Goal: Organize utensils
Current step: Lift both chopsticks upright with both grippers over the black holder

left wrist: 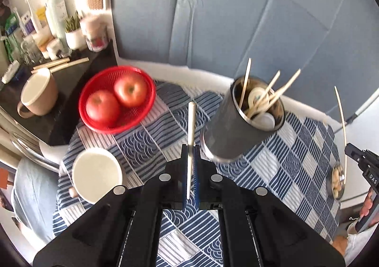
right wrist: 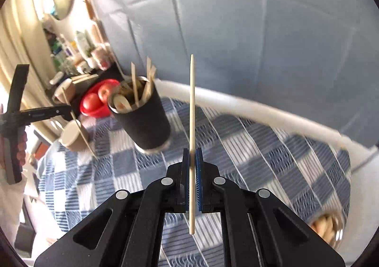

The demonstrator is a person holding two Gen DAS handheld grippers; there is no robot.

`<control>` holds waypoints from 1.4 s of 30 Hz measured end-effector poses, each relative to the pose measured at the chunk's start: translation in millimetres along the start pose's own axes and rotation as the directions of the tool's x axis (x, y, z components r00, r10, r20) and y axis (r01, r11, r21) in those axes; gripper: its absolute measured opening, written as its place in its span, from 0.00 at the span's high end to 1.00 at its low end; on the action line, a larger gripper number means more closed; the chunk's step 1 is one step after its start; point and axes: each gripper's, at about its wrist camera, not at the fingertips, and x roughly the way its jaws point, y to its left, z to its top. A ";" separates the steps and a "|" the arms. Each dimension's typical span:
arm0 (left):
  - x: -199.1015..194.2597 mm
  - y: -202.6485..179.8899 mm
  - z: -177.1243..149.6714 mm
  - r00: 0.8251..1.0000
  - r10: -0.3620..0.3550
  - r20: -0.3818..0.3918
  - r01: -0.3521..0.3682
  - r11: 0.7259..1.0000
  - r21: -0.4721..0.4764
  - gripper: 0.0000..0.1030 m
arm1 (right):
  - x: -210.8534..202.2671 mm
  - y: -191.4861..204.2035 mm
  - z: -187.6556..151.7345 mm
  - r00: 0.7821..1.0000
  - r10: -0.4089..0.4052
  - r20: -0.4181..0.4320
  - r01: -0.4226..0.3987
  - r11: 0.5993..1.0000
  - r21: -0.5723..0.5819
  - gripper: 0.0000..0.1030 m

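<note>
A dark metal utensil cup (left wrist: 239, 122) stands on the blue patterned tablecloth (left wrist: 296, 148) and holds several wooden chopsticks and white spoons. My left gripper (left wrist: 190, 148) is shut on a pale wooden chopstick (left wrist: 191, 129), above the cloth, left of the cup. My right gripper (right wrist: 192, 152) is shut on another chopstick (right wrist: 192, 124) that points up, right of the cup (right wrist: 144, 120). The right gripper (left wrist: 355, 153) with its chopstick (left wrist: 342, 124) shows at the right edge of the left wrist view. The left gripper (right wrist: 64, 108) shows at the left of the right wrist view.
A red basket (left wrist: 94, 122) with two apples sits at the back left. A white bowl (left wrist: 96, 172) stands front left, a tan mug (left wrist: 38, 96) on the dark side counter. A small metal dish of food (left wrist: 337, 181) sits at the right. A blue sheet hangs behind.
</note>
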 end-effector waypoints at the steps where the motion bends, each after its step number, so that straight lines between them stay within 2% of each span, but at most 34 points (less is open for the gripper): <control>1: -4.7 -0.4 3.9 1.000 -0.003 0.010 0.003 1.000 -0.005 0.96 | 0.6 2.4 6.4 1.000 0.011 0.013 -0.011 1.000 -0.010 0.96; 5: -26.0 -4.7 21.6 0.998 0.011 0.062 -0.010 1.000 -0.012 0.96 | 6.5 13.4 35.1 0.995 0.081 0.062 -0.078 0.996 -0.050 0.95; 9: -45.9 -7.7 39.7 0.993 -0.033 0.117 0.037 0.999 -0.032 0.96 | 19.1 26.0 59.2 0.983 0.158 0.090 -0.152 0.986 -0.069 0.96; 14: -60.6 -19.4 58.5 0.985 -0.048 0.166 0.053 0.998 -0.025 0.96 | 37.0 41.2 78.8 0.963 0.237 0.128 -0.224 0.969 -0.104 0.95; 22: -56.3 -42.7 77.6 0.982 -0.050 0.181 0.048 0.999 0.014 0.96 | 65.1 56.5 92.1 0.900 0.354 0.255 -0.326 0.934 -0.144 0.95; 26: -52.3 -53.7 85.2 0.976 -0.074 0.207 0.065 0.997 0.048 0.96 | 83.7 64.8 96.4 0.875 0.382 0.298 -0.342 0.923 -0.178 0.95; 29: -48.7 -63.2 90.6 0.969 -0.120 0.216 0.108 0.992 0.064 0.96 | 101.2 65.1 97.7 0.865 0.399 0.306 -0.361 0.916 -0.173 0.95; 36: -18.9 -86.2 89.9 0.979 -0.119 0.167 0.102 0.989 0.106 0.96 | 137.3 69.6 89.8 0.869 0.418 0.264 -0.387 0.908 -0.163 0.95; 42: 3.7 -83.7 81.9 0.987 -0.119 0.110 0.109 0.990 0.086 0.96 | 146.1 70.0 77.3 0.878 0.420 0.229 -0.388 0.905 -0.173 0.95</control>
